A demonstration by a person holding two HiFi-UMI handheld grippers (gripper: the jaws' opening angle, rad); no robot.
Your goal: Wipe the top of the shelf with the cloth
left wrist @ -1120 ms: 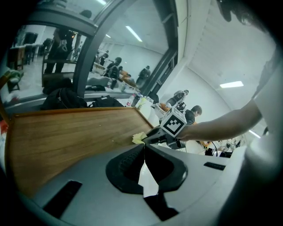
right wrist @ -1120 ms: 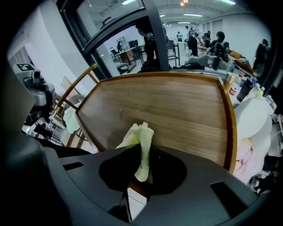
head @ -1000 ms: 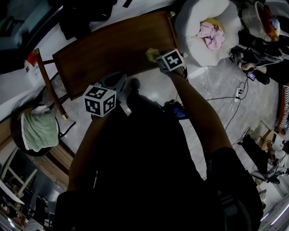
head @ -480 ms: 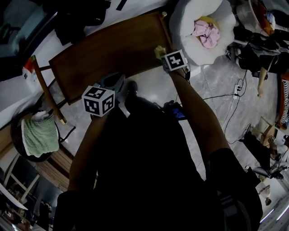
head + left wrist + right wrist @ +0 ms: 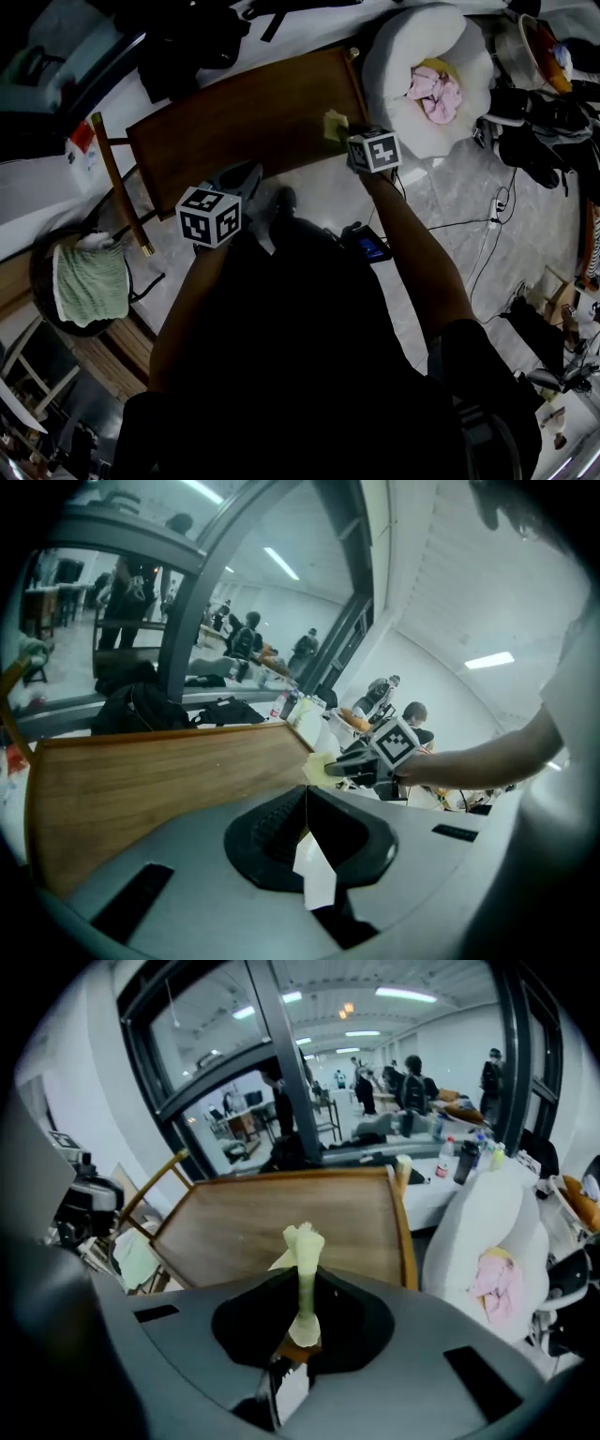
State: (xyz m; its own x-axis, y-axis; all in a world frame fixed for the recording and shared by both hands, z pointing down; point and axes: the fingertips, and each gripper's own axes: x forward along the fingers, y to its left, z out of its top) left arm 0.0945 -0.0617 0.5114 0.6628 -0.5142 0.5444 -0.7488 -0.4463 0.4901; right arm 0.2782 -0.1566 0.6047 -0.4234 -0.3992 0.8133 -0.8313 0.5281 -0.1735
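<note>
The left hand-held gripper [image 5: 305, 803] is clenched, with nothing between its jaws. Further ahead, a small pale yellow cloth [image 5: 302, 1241] is pinched by the right hand-held gripper [image 5: 302, 1309] at the near right edge of the brown wooden table [image 5: 234, 112].

The right arm reaches toward 1 o'clock, and the right gripper [image 5: 342, 132] has its jaws pressed on the cloth [image 5: 302, 1241]. The left gripper [image 5: 240, 178] is at 11 o'clock with jaws together and nothing between them.

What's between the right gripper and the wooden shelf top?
The yellow cloth, clamped in the right gripper, over the shelf top; see the right gripper view.
</note>
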